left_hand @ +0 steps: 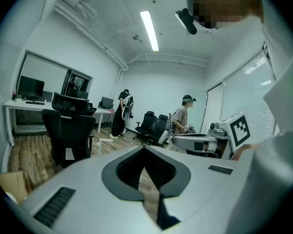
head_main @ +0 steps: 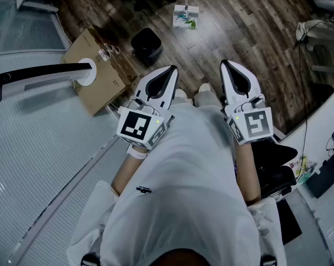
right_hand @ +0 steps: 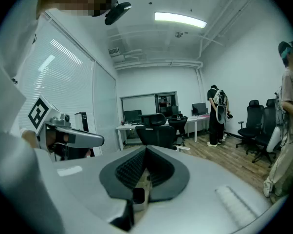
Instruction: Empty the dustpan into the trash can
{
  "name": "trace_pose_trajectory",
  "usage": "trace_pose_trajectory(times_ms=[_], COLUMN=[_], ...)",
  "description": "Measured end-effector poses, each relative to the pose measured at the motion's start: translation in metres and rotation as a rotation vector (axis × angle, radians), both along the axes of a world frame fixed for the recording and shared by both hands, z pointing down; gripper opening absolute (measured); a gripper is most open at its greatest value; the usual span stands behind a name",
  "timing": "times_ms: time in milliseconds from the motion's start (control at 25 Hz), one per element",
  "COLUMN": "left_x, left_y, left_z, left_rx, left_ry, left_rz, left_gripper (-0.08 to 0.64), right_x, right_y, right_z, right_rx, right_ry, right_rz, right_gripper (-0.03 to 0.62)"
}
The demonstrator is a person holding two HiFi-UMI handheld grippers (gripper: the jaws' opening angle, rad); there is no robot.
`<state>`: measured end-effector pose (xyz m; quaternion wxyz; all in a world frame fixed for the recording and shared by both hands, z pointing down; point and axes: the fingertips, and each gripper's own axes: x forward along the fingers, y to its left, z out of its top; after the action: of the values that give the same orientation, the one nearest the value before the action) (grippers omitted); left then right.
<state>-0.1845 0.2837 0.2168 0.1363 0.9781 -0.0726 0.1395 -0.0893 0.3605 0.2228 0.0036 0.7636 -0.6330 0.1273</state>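
The left gripper (head_main: 168, 71) and right gripper (head_main: 226, 66) are held closed, empty. From them the trash can (head_main: 146, 44) is seen at eleven o'clock, the dustpan (head_main: 185, 16) at twelve.

White left gripper (head_main: 171, 68) and right gripper (head_main: 224, 64) with black pads (head_main: 158, 85) and black-and-white square-patterned markers (head_main: 138, 124), black trash can (head_main: 146, 44), tan box (head_main: 95, 87), dark brown wood-grain floor (head_main: 239, 32), white shirt (head_main: 183, 193), black chairs (left_hand: 68, 130).

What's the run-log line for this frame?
left gripper: shut, empty | right gripper: shut, empty | white long-handled dustpan: on wood floor, untouched | black square trash can: upright
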Motion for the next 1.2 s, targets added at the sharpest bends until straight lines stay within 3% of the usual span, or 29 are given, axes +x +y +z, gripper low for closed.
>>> trace_pose_trajectory(times_ms=[120, 440, 880, 1200], left_x=[0.004, -0.003, -0.050, -0.068], left_y=[0.006, 0.016, -0.013, -0.036], left_z=[-0.001, -0.003, -0.008, -0.011], left_rx=[-0.003, -0.004, 0.000, -0.012], left_ry=[0.003, 0.001, 0.025, 0.048], left_rz=[-0.003, 0.002, -0.034, -0.059], left_gripper=[0.007, 0.006, 0.008, 0.007], right_x=[0.002, -0.007, -0.039, -0.052], right_y=[-0.001, 0.008, -0.014, -0.026], right_z=[-0.015, -0.008, -0.004, -0.006], right_rx=[-0.017, 0.016, 0.058, 0.002], right_ry=[0.029, -0.004, -0.008, -0.014], right_rz=[-0.013, -0.031, -0.044, -0.017], right_gripper=[0.011, 0.011, 0.011, 0.011])
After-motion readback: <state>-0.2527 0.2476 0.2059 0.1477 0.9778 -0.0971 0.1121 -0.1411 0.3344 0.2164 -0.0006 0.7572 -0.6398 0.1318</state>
